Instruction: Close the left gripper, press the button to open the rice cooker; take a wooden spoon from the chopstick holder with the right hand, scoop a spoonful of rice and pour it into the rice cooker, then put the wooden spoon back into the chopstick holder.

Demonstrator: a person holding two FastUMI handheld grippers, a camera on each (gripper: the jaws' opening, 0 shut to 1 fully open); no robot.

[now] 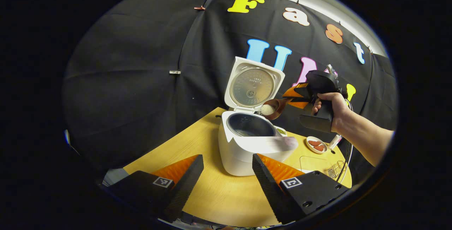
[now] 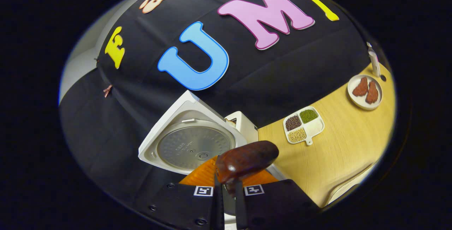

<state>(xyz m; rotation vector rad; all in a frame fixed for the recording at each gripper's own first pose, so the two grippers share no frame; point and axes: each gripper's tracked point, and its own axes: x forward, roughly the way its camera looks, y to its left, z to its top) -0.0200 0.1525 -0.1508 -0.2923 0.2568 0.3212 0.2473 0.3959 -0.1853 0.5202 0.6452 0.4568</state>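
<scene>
The rice cooker is seen standing on the wooden table with its lid swung fully up, so the button press can be judged done. The inner pot is exposed, and no rice can be made out in it from the left gripper view.

The left gripper is held back from the cooker with its two fingers spread well apart and nothing between them.

The right gripper is seen from the left gripper view at the upper right of the cooker, carried by a hand. Its fingers are clenched on the handle of the wooden spoon, whose bowl is tipped toward the pot with a heap of white rice clinging at its lip — just above the rim. In the right gripper view the spoon's dark back is seen close up, pinched between the nearly closed fingers.

The spoon has thus been fetched and loaded, and the pour appears to be in hand but not finished. What is left, by this judgement: the rice is to be emptied into the pot and the spoon returned to the chopstick holder, which cannot be identified with certainty here.

A divided dish of grains and a small plate lie on the table behind the cooker.
</scene>
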